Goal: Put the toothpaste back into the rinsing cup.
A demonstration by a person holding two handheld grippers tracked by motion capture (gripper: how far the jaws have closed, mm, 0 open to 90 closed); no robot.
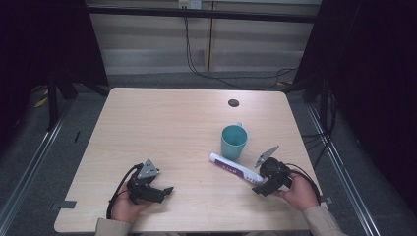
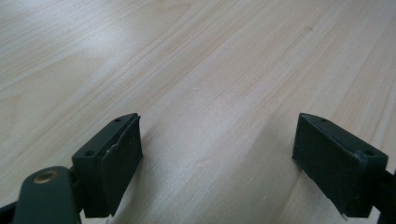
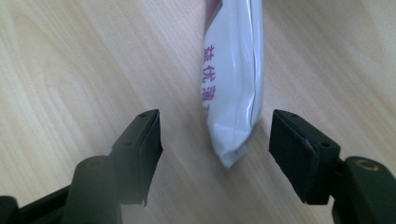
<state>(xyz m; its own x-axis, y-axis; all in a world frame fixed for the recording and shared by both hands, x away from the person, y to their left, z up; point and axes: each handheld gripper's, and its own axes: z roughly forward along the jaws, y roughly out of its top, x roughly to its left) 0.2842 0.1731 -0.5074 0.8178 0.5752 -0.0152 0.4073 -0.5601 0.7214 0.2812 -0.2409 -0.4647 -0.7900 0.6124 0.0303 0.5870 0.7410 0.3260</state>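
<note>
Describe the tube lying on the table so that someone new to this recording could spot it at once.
On the pale wooden table, look at the near right part, just in front of the teal cup. The tube lies flat and slanted there, its crimped end between the right gripper's open jaws. It alone is white, with purple print.

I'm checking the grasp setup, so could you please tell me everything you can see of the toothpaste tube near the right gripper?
The toothpaste tube is white, glossy soft plastic with purple print and characters along it. It lies flat on the wooden table, slanted, with one end near the teal cup but apart from it. Its flat crimped end points toward the right gripper and sits between the jaws, which stand apart on either side without pressing it. Nothing but the table touches it.
</note>
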